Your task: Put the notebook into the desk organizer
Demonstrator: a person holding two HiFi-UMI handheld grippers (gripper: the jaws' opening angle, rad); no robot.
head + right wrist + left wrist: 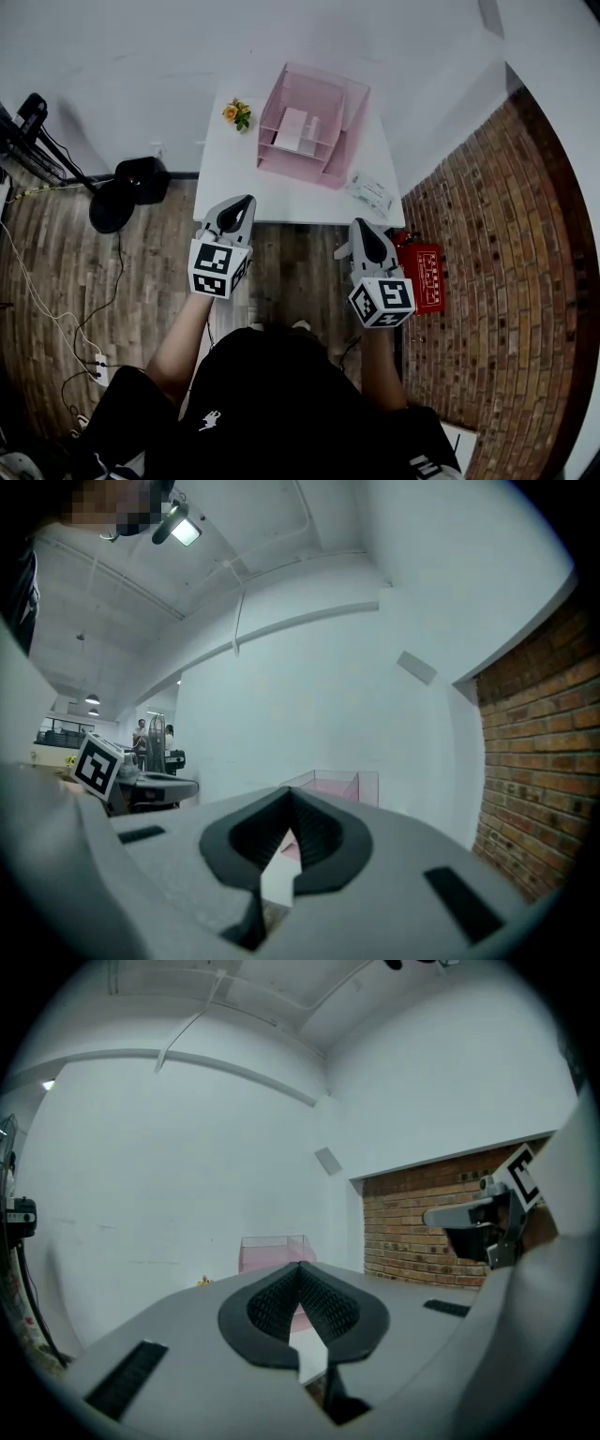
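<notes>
A pink see-through desk organizer (323,108) stands at the back of the small white table (281,192). A pale, notebook-like flat thing (298,131) lies inside its front compartment. My left gripper (246,202) hovers at the table's front left edge, shut and empty. Over the floor just off the front right edge, my right gripper (361,225) is also shut with nothing in it. In the left gripper view the jaws (300,1269) meet at their tips, with the organizer (272,1252) far ahead. The right gripper view shows its jaws (286,794) together and the organizer (337,787) beyond.
A small pot of yellow flowers (237,112) sits at the table's back left. A clear-wrapped flat packet (368,192) lies near the right edge. A red box (427,277) rests on the brick floor to the right. A black stand (127,187) and cables are on the left.
</notes>
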